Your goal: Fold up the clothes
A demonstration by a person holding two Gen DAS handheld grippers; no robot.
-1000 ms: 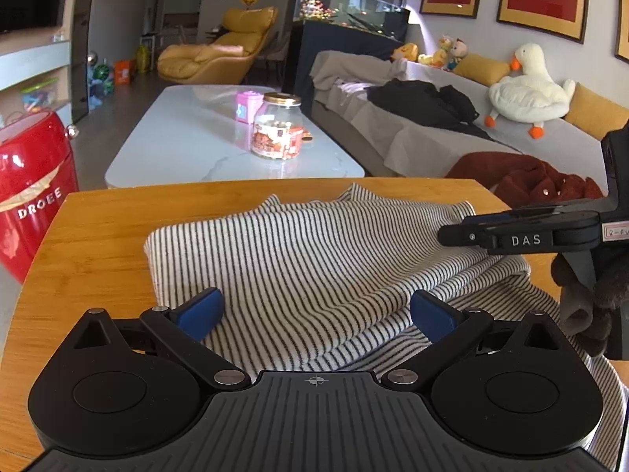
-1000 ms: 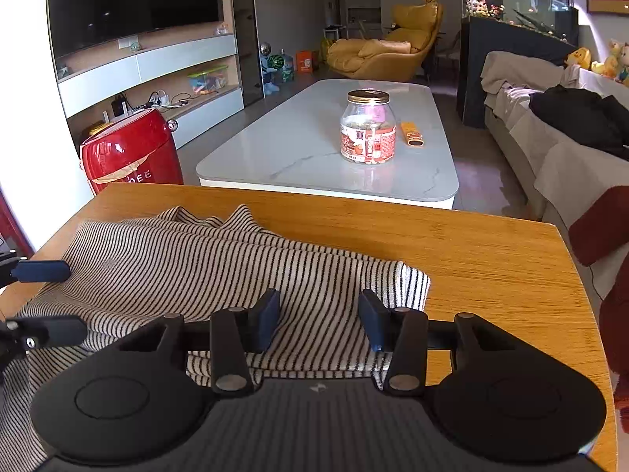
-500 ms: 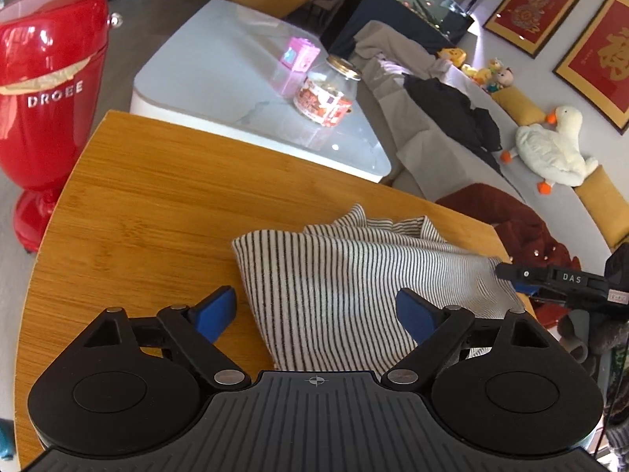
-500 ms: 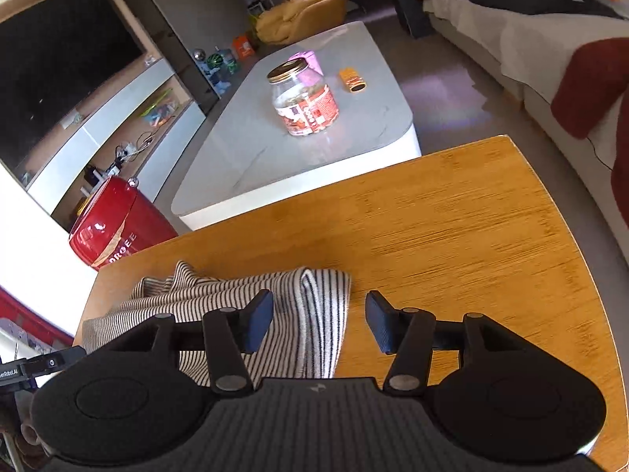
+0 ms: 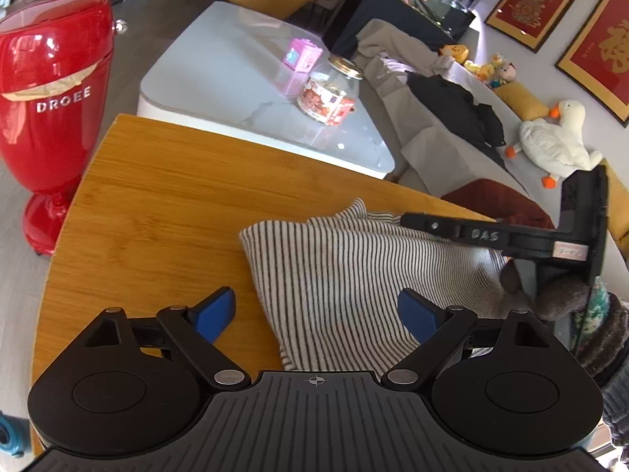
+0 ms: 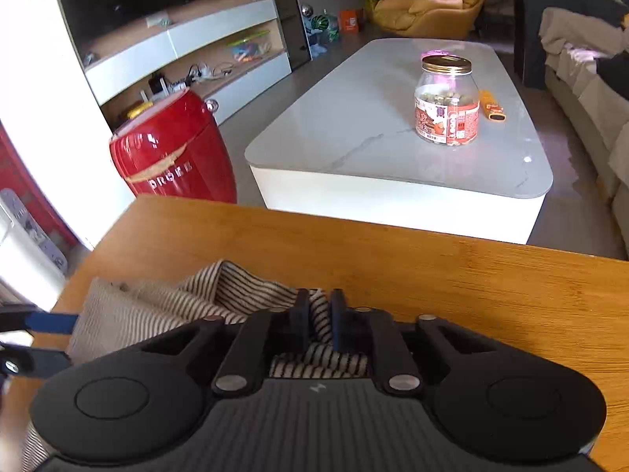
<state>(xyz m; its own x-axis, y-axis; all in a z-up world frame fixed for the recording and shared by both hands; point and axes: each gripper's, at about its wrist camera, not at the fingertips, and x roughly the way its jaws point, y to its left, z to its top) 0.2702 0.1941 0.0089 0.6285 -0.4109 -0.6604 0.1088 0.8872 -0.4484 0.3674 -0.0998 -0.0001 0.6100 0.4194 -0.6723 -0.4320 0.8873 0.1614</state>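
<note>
Now the right gripper (image 6: 317, 314) has just closed its fingers, clamping a fold of the striped garment (image 5: 354, 275) on the wooden surface (image 5: 157, 216). Meanwhile the left gripper (image 5: 314, 314) holds its fingers wide apart over the garment's edge, gripping nothing.

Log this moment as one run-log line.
step: folding striped garment on wooden table | left gripper: open over cloth edge | right gripper: just closed, pinching cloth

The striped garment (image 6: 129, 314) runs under the right tool (image 6: 317, 322) body, its near part hidden; the tabletop (image 6: 491, 295) is cut off there.
</note>
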